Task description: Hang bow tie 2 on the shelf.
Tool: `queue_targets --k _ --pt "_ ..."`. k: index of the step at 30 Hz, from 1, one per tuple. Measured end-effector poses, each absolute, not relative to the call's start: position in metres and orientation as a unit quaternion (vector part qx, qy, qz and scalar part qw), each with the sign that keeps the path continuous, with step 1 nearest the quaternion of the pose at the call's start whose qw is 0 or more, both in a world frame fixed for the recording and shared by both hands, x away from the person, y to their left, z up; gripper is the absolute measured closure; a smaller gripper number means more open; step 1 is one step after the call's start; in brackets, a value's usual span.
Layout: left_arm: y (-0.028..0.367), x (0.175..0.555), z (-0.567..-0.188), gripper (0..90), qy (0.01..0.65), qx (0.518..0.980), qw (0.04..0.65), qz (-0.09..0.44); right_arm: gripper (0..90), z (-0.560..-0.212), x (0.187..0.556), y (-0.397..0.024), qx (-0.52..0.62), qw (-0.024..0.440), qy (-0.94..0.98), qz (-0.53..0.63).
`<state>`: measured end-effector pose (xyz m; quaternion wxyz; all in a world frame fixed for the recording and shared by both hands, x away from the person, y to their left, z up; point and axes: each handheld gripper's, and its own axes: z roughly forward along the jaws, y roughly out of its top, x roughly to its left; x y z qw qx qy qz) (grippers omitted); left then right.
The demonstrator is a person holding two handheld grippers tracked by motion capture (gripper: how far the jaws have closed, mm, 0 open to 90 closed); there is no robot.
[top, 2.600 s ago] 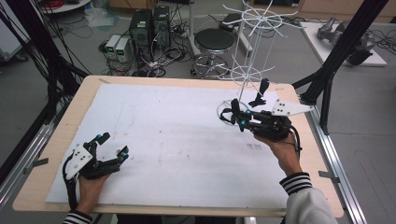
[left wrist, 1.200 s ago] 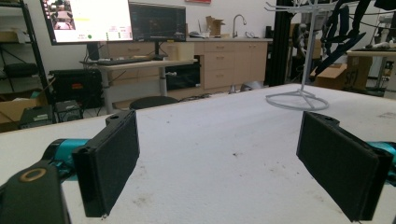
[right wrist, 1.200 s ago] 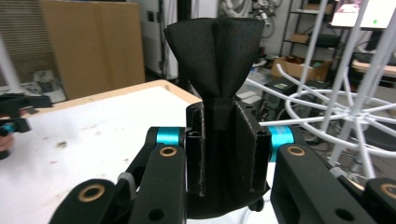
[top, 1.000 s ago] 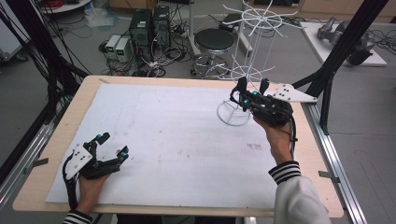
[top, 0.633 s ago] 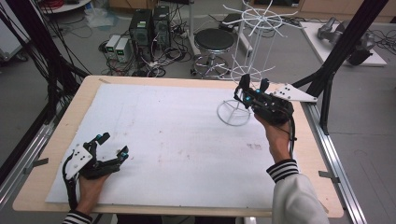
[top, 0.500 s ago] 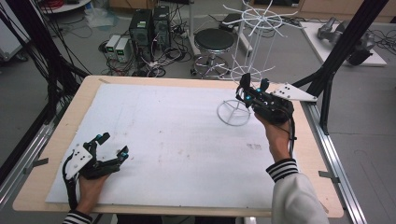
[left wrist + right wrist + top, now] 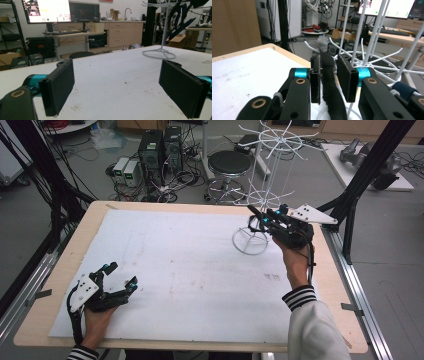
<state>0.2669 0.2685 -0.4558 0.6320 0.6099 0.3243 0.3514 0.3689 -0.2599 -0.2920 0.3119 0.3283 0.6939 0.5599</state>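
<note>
**Black strap (image 7: 329,82) at the wire rack (image 7: 161,50).** The strap is a narrow, limp strip that sits between the fingers (image 7: 344,72) of the right gripper (image 7: 260,220). These fingers are drawn nearly together and pinch the strap across its width. In the right gripper view the strap's long axis runs lengthwise with the fingers. One end rises just past their tips and the other trails down toward the camera.

The rack stands upright on its ring base at the far right of the tabletop (image 7: 190,270), with thin white hooks radiating from the pole in tiers. It lies directly ahead of the pinching fingers. The lower tier of hooks spreads just beyond and to the right of the fingertips in the right gripper view, close by. Whether strap and wire touch cannot be told. The hooks in view carry nothing.

The right hand is much the nearer to the rack, and by this judgement it is placed to loop or drape the strap's free end over one of these hooks. That move depends on getting the free end above a hook tip.

The left gripper (image 7: 121,274) rests on the near left of the tabletop, well apart from the rack, with its fingers spread wide and nothing between them.
</note>
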Motion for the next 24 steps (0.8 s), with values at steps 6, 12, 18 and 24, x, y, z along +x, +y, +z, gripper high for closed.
queue_targets --k 6,12,18,24 --pt "0.268 0.267 -0.456 13.6 0.324 0.61 0.632 0.352 72.0 -0.291 0.368 -0.262 0.329 0.315 0.691 0.561" --pt "0.268 0.267 -0.456 13.6 0.325 0.609 0.633 0.35 63.9 -0.289 0.366 -0.262 0.326 0.326 0.688 0.561" --pt "0.269 0.267 -0.456 13.6 0.325 0.61 0.632 0.351 10.3 -0.287 0.357 -0.256 0.331 0.338 0.681 0.56" --pt "0.268 0.267 -0.456 13.7 0.326 0.609 0.632 0.351 10.2 -0.283 0.332 -0.252 0.297 0.335 0.679 0.582"
